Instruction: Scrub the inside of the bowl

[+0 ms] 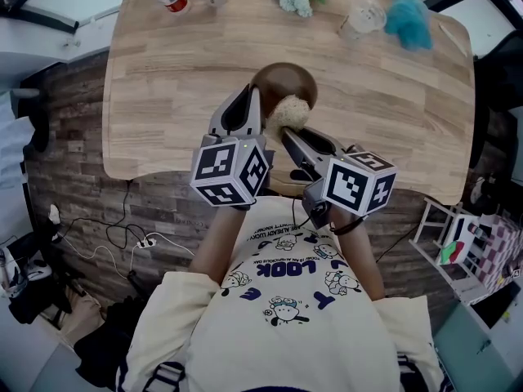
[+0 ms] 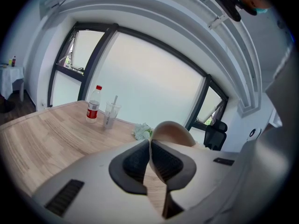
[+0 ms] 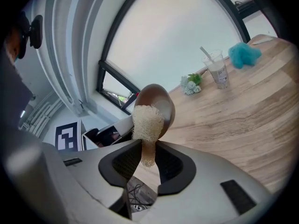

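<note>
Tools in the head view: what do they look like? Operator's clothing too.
The left tool and right tool have grey bodies with dark textured pads inside the jaws. Each carries a white cube with black square markers. The person wears a cream T-shirt with navy cartoon print.

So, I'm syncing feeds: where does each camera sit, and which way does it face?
Head view: on the head, steeply down at table, bowl, left gripper, right gripper; forearms, shirt show.
Left gripper view: on that gripper, along jaws shut on bowl rim.
Right gripper view: on that gripper, along jaws pinching sponge.
Shared: bowl, all three.
</note>
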`<state>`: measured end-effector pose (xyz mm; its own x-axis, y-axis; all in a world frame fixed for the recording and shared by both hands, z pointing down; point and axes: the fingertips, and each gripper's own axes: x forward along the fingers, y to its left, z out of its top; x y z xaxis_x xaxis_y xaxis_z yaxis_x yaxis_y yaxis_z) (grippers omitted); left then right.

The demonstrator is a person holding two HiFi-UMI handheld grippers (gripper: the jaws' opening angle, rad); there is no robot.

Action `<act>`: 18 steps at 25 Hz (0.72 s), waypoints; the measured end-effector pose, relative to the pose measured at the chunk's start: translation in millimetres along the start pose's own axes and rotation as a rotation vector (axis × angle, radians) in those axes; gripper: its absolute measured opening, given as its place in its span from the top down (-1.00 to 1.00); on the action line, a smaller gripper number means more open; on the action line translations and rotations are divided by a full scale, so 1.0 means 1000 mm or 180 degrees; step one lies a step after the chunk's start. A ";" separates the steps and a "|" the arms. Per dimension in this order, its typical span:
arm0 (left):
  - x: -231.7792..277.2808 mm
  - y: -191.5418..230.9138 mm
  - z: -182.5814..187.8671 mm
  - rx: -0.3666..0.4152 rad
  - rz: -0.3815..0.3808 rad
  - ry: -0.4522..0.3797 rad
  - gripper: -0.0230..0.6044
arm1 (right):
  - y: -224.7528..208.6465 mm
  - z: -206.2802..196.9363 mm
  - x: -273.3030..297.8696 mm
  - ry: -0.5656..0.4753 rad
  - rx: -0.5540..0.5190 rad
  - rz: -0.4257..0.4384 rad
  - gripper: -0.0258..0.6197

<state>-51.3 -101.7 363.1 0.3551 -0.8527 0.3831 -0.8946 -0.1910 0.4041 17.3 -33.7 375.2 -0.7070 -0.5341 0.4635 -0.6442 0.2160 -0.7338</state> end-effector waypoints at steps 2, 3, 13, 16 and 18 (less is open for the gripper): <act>0.001 0.003 0.002 0.0035 0.0029 0.0000 0.78 | -0.001 -0.001 -0.003 0.0006 -0.0049 -0.0025 0.67; 0.001 0.004 0.003 0.0032 0.0027 0.0002 0.78 | -0.001 0.000 -0.005 -0.0014 -0.0056 -0.0018 0.70; 0.001 -0.008 -0.005 0.0086 -0.0081 0.0072 0.78 | 0.008 0.064 -0.029 -0.0622 -0.0977 -0.0503 0.74; 0.001 -0.018 -0.005 0.0102 -0.0146 0.0045 0.78 | 0.006 0.068 -0.021 -0.0523 -0.1216 -0.0703 0.74; 0.000 -0.026 -0.004 0.0127 -0.0203 0.0020 0.78 | 0.003 0.066 -0.015 -0.0450 -0.1264 -0.0801 0.74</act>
<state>-27.0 -94.6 355.8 0.4132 -0.8352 0.3629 -0.8802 -0.2641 0.3944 45.1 -79.0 333.7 -0.4864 -0.7095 0.5099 -0.8708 0.3463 -0.3489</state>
